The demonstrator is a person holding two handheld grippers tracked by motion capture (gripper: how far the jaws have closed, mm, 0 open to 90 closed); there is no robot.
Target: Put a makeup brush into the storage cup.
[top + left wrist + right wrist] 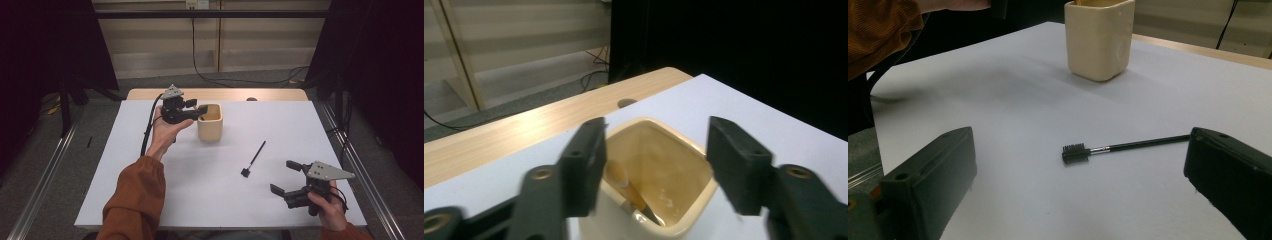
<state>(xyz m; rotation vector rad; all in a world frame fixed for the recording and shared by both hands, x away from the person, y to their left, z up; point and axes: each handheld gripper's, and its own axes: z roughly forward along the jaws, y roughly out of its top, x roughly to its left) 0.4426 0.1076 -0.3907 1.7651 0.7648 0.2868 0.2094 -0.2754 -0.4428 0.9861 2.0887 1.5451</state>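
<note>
A cream square cup (210, 126) stands upright on the white table, left of centre toward the back. My left gripper (201, 108) hovers over its rim, open, jaws either side of the mouth. In the left gripper view its jaws (654, 150) hold nothing, and a slim wooden-handled tool (626, 187) leans inside the cup (684, 227). A black brush (254, 159) with a thin handle lies flat on the table at centre right. My right gripper (282, 176) rests near the front right, open and empty, pointing toward the brush (1120, 147) and the cup (1098, 42).
White sheet (200, 200) covers the table; a bare wooden strip (225, 94) runs along its far edge. Metal rails flank both sides. A person's orange sleeve (135, 200) reaches in from the bottom left.
</note>
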